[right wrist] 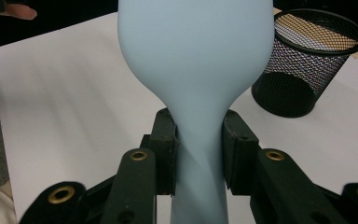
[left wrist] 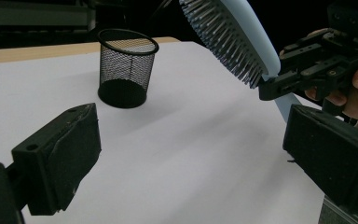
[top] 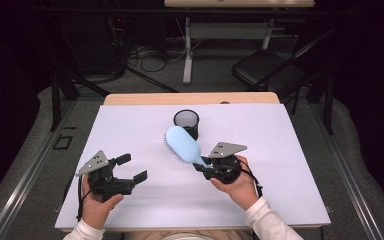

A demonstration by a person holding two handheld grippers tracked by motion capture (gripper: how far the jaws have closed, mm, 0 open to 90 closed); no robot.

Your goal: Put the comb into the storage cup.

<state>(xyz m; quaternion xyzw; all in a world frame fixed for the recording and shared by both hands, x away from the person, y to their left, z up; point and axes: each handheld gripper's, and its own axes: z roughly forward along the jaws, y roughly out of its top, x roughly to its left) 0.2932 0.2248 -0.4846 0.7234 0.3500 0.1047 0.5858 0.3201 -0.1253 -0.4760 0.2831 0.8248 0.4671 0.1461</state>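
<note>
The right claw (top: pixel 203 164) is clenched on the handle of the brush (top: pixel 182 144), holding it lifted off the bench (top: pixel 280 150) with its head tilted toward 11 o'clock and bristles facing left. The cup (top: pixel 186 123) stands upright just beyond, at 12 o'clock from the brush head. The left claw (top: pixel 131 168) is released, grasping nothing, well apart at 8 o'clock. Carrying seems in hand; next, likely upend the brush over the cup's mouth and lower it in.

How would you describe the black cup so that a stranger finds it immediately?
Look at the white table, toward its far edge near the middle. The cup stands upright there, just beyond the blue hairbrush. It alone is black wire mesh, round and open-topped.
</note>
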